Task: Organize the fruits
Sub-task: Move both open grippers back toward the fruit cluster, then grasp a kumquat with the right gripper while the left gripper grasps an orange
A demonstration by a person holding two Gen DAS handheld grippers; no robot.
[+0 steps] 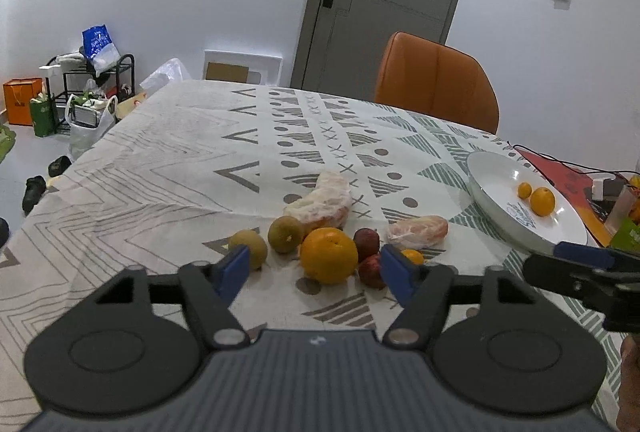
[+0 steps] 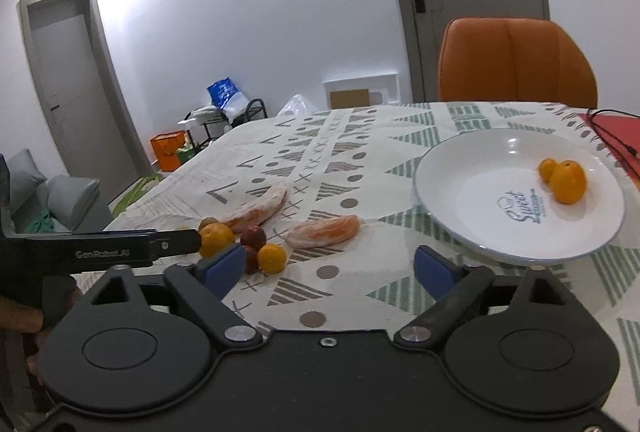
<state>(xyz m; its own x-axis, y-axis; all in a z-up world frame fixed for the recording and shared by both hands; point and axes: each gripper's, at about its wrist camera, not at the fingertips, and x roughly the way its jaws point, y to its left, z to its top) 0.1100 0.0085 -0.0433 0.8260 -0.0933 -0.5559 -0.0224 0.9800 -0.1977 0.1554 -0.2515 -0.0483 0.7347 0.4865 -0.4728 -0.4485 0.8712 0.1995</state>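
Note:
A cluster of fruit lies on the patterned tablecloth: a large orange (image 1: 328,255), two brownish-green round fruits (image 1: 285,233), two dark red plums (image 1: 367,242), a small mandarin (image 2: 272,258) and two wrapped pomelo segments (image 1: 417,231). The white plate (image 1: 492,188) at the right holds two small oranges (image 2: 567,181). My left gripper (image 1: 316,272) is open just in front of the large orange, nothing between its blue pads. My right gripper (image 2: 330,268) is open and empty over bare cloth, between the fruit cluster and the plate (image 2: 480,188).
An orange chair (image 1: 436,80) stands at the table's far side. A red mat with black cables (image 1: 560,172) and small items lies beyond the plate. Bags and a rack (image 1: 80,92) sit on the floor at the left. The far half of the tablecloth (image 1: 208,136) carries nothing.

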